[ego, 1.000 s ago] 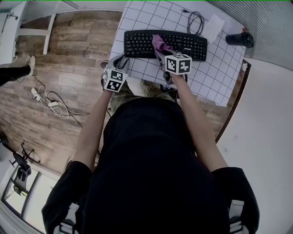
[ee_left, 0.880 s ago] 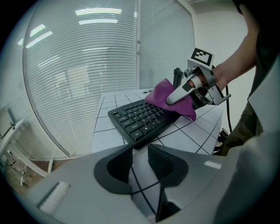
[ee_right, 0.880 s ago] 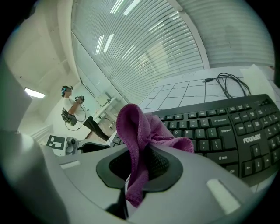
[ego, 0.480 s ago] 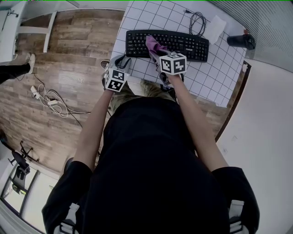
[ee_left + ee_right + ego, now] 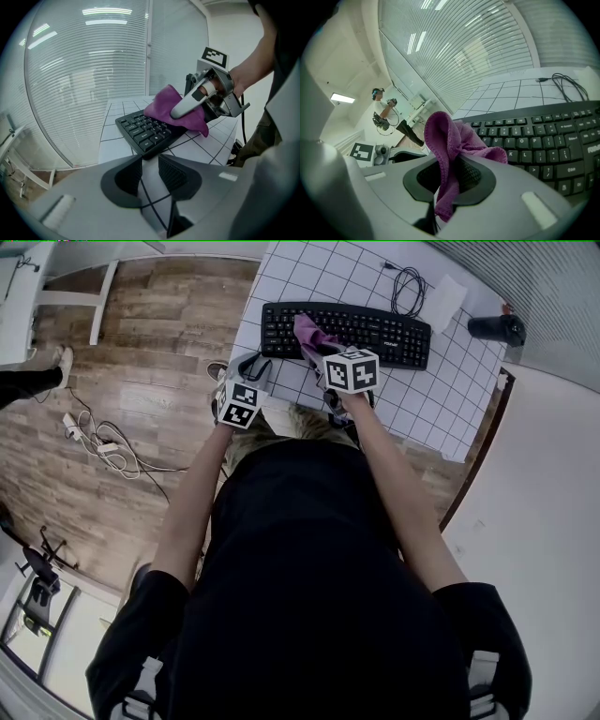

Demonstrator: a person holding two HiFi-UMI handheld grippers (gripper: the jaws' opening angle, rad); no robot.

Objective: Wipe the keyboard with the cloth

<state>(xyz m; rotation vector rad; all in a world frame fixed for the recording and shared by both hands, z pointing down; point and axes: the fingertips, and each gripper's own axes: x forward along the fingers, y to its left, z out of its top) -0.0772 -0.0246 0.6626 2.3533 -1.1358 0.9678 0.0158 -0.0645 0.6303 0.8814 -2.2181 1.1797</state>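
Spanning the upper centre of the head view, the white gridded table (image 5: 412, 381) carries the black keyboard (image 5: 375, 329), with the purple cloth (image 5: 309, 334) lying on its left part. The right gripper (image 5: 449, 180) pinches that cloth. The left gripper (image 5: 150, 173) hovers just below the keyboard's left end, jaws parted and empty.

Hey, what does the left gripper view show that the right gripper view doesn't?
Only the left gripper view: the left claw, jaws apart and empty, and the right claw from outside with its marker cube. Only the right gripper view: the cloth pinched between the right claw's jaws, a looped cable, and a distant person. Both: the cloth, the black keyboard and the gridded table.
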